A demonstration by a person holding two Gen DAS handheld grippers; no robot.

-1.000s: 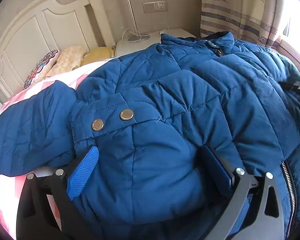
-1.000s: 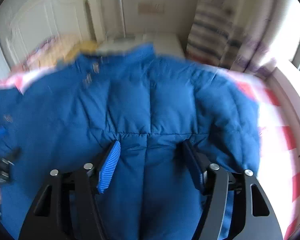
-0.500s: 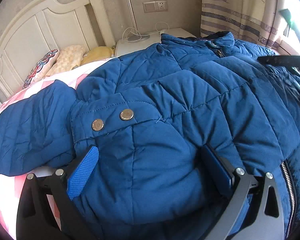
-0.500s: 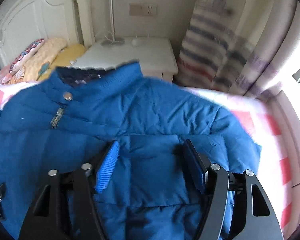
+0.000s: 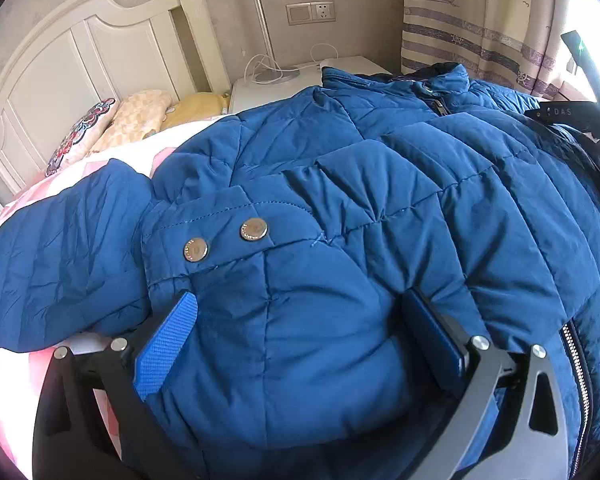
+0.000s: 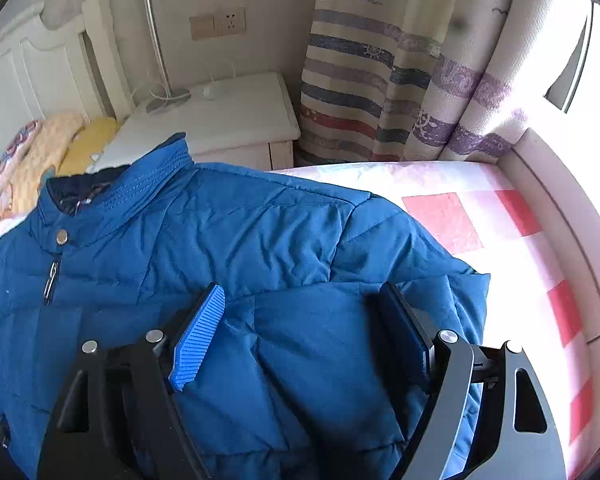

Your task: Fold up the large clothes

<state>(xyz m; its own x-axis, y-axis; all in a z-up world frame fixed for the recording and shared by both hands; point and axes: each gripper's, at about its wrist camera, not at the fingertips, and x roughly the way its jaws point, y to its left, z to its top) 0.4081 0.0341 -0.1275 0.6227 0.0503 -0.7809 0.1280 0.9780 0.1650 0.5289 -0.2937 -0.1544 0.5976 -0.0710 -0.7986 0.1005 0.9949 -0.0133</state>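
The blue padded jacket [image 6: 228,248] lay spread front-up across the bed [image 6: 500,216], collar toward the headboard [image 5: 80,76], one sleeve out toward the bed's left edge. It looked puffy, soft and light, its shell likely slick; a deep pinch at a quilted seam or hem would probably hold best. The left gripper [image 5: 304,344] stood wide, its pads sunk into a bulge of jacket by the snap flap [image 5: 224,240]. The right gripper [image 6: 304,336] was opening, padding between its jaws near the shoulder; whether its pads pressed I could not tell.
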